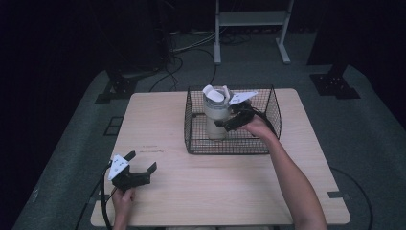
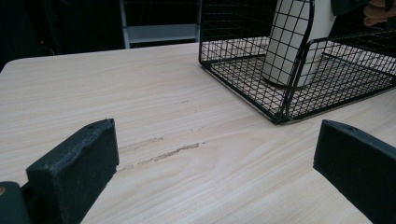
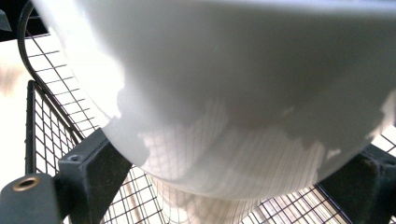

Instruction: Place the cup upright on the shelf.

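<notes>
Dark room, pale wooden table [image 1: 230, 191], right gripper [image 1: 229, 120] clamping white cup stack [image 1: 215, 115] in wire basket [image 1: 268, 143], left gripper [image 1: 142, 161] spread wide.

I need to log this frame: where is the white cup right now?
In the high view the cup stands upright inside the wire basket at the table's far right, with the right tool closed around its side.

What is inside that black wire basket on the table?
A tall white container stands upright on the wire basket floor, with the right gripper clamped around it. Its top looks open, but its contents are hidden from here.
</notes>
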Action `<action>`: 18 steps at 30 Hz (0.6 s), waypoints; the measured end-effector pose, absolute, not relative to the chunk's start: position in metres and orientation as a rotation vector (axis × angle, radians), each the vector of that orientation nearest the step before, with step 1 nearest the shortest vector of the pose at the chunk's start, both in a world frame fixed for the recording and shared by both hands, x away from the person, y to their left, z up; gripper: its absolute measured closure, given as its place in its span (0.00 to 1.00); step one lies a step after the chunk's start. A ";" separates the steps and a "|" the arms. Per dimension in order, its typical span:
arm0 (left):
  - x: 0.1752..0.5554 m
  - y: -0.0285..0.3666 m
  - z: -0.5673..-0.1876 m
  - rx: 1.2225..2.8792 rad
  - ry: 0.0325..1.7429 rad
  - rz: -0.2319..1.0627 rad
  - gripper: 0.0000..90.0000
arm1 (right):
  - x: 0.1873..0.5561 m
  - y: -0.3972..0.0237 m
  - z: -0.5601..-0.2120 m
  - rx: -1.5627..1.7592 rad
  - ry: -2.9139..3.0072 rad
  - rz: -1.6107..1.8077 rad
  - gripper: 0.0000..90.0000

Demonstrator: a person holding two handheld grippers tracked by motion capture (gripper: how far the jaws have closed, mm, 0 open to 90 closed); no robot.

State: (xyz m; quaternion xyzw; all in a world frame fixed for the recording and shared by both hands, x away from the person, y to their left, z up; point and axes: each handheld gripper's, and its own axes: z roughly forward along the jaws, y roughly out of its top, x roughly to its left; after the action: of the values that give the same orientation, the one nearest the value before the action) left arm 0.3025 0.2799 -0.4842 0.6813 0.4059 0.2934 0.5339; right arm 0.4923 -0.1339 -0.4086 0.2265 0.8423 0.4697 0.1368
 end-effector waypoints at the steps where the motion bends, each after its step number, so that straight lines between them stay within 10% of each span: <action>1: 0.302 0.280 -0.484 1.624 0.968 0.699 0.00 | 0.492 -0.134 -0.408 0.656 2.436 1.362 0.09; 18: 0.303 0.279 -0.484 1.628 0.968 0.703 0.00 | 0.478 -0.152 -0.389 0.716 2.431 1.345 0.09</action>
State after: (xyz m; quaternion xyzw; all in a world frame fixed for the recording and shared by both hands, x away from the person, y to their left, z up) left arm 0.3026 0.2791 -0.4842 0.6826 0.4057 0.2945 0.5317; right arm 0.4778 -0.1519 -0.3889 0.2473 0.8395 0.4644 0.1360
